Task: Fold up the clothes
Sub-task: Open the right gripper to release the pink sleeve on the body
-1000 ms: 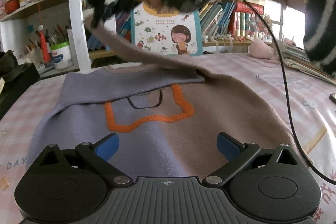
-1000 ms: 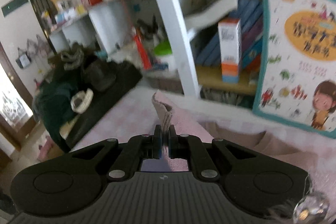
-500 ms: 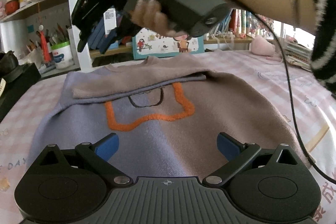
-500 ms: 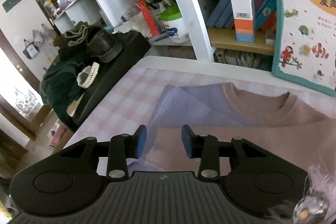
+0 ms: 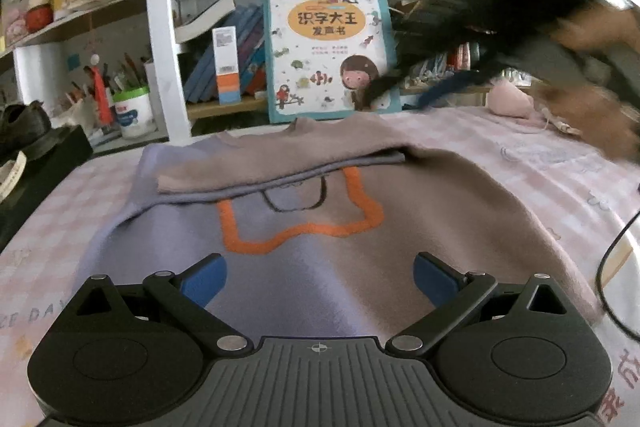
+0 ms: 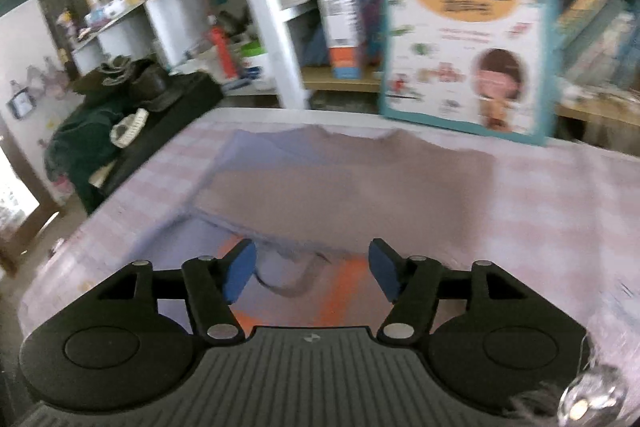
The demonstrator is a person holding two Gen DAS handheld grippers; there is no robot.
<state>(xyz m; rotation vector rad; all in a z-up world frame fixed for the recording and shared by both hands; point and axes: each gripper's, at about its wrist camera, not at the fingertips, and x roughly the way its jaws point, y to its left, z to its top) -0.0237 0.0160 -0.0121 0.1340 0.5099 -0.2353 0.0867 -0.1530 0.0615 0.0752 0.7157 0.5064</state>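
Note:
A lilac and taupe sweater [image 5: 360,227] with an orange outline lies flat on the pink checked table. Its taupe sleeve [image 5: 280,163] is folded across the chest, below the collar. My left gripper [image 5: 318,277] is open and empty, low over the sweater's near hem. My right gripper [image 6: 312,273] is open and empty above the sweater [image 6: 340,187], near the folded sleeve's lower edge. In the left wrist view the right gripper [image 5: 460,75] is a blurred dark shape at the upper right, held in a hand.
A children's book [image 5: 328,47] leans upright at the table's far edge in front of bookshelves. A white shelf post [image 5: 164,27] stands at the back left. A black box with a shoe [image 5: 24,131] sits at the left. A pink object [image 5: 512,99] lies at the back right.
My right gripper let go of the sleeve, which now lies folded across the chest. It opened wider and swung away to the right. My left gripper stayed still and open.

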